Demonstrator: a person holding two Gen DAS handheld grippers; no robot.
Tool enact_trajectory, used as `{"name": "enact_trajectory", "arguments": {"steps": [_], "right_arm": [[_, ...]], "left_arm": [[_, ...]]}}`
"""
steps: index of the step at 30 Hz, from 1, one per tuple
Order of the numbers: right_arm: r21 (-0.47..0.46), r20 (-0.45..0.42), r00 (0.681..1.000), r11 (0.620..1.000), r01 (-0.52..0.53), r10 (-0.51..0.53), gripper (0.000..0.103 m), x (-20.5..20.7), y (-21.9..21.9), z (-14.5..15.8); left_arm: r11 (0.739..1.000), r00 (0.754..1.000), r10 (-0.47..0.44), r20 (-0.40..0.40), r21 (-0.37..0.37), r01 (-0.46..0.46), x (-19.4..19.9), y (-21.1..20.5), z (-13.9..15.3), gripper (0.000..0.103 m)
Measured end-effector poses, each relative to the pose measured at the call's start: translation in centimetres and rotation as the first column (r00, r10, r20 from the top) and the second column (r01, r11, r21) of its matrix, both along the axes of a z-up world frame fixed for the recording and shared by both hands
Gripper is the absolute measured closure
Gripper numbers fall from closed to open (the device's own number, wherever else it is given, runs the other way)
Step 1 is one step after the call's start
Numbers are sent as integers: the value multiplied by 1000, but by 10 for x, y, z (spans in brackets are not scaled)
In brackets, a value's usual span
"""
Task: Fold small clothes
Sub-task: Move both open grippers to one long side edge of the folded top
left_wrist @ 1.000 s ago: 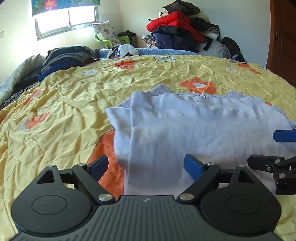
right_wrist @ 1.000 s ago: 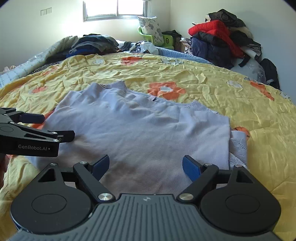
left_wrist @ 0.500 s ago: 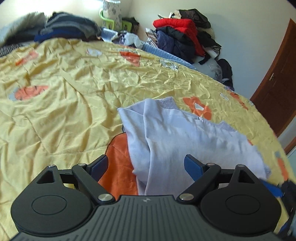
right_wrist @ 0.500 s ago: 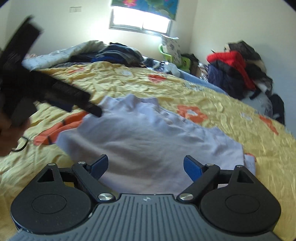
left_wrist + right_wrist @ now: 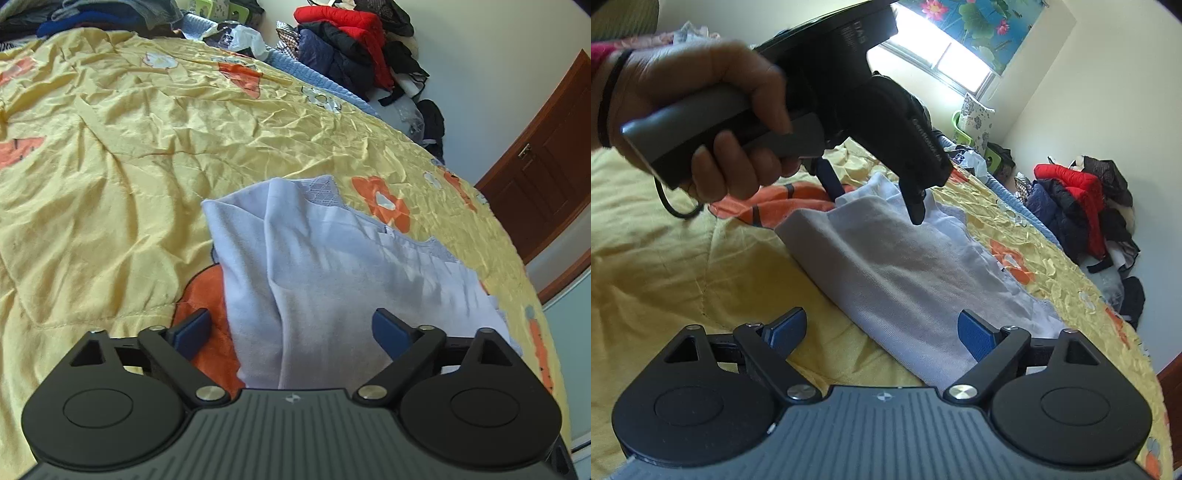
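Observation:
A pale lavender top (image 5: 332, 273) lies partly folded on the yellow flowered bedspread (image 5: 110, 177); its left side is turned over the middle. My left gripper (image 5: 291, 328) is open and empty, its fingers straddling the garment's near edge. In the right wrist view the top (image 5: 905, 273) runs diagonally, and the left gripper (image 5: 875, 206) points down at its far end, held by a hand. My right gripper (image 5: 879, 330) is open and empty above the top's near corner.
A heap of red and dark jackets (image 5: 354, 44) lies at the bed's far side, also in the right wrist view (image 5: 1082, 206). Folded dark clothes (image 5: 74, 18) are at the far left. A brown door (image 5: 546, 173) is on the right. A window (image 5: 945, 48) is behind.
Both grippers have swung. The left one tilted down over the top's left end. The right one moved round to the near corner and now sees the left gripper close up.

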State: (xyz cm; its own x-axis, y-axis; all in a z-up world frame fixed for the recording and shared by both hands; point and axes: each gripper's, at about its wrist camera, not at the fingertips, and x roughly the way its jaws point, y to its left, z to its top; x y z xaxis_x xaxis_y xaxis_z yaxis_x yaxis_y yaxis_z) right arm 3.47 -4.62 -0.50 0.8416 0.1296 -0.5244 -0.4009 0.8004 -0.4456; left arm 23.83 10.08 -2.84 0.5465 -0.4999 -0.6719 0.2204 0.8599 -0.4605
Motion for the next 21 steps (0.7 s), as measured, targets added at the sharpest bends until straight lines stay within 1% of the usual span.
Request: {"name": "enact_trajectory", "arguments": {"steps": [1,4,6,10,11,13,15,17,18,20,21], "right_arm": [[-8,13,1000,1000,6,-6,15,0,3,-2],[-32,44,999,999,24,-23,14,3,11,-6],[-59,73,997,998,34,-30,14,6,17,-9],[-152,154,988,987,43,-19,14,11,35,-19],[-163,169,985,986,43,-15,14,12,38,-20],[-147,161,987,988,49,-25,14,20,41,-19],[-140,163,986,989,56,-33,14,27,43,-19],[-142,166,986,988,58,-34,14,32,45,-18],[-140,165,986,989,56,-33,14,35,47,-18],[-135,162,986,989,53,-31,14,39,49,-17],[-137,164,986,989,52,-29,14,41,50,-17]], "left_arm": [[1000,1000,-5,-6,-16,5,3,0,-1,2],[998,999,-26,-20,-56,25,12,2,-2,2],[994,999,-40,-34,-105,36,19,3,-4,2],[976,997,-54,-53,-214,42,33,7,-9,2],[971,997,-54,-56,-237,39,36,8,-10,2],[959,996,-54,-65,-281,33,43,10,-13,3],[955,996,-52,-72,-296,29,49,10,-14,3],[957,996,-54,-68,-290,32,53,6,-13,3],[959,997,-53,-61,-280,34,55,4,-13,5],[969,998,-49,-46,-246,36,57,-1,-11,14],[974,998,-48,-42,-225,37,58,-4,-10,25]]}}
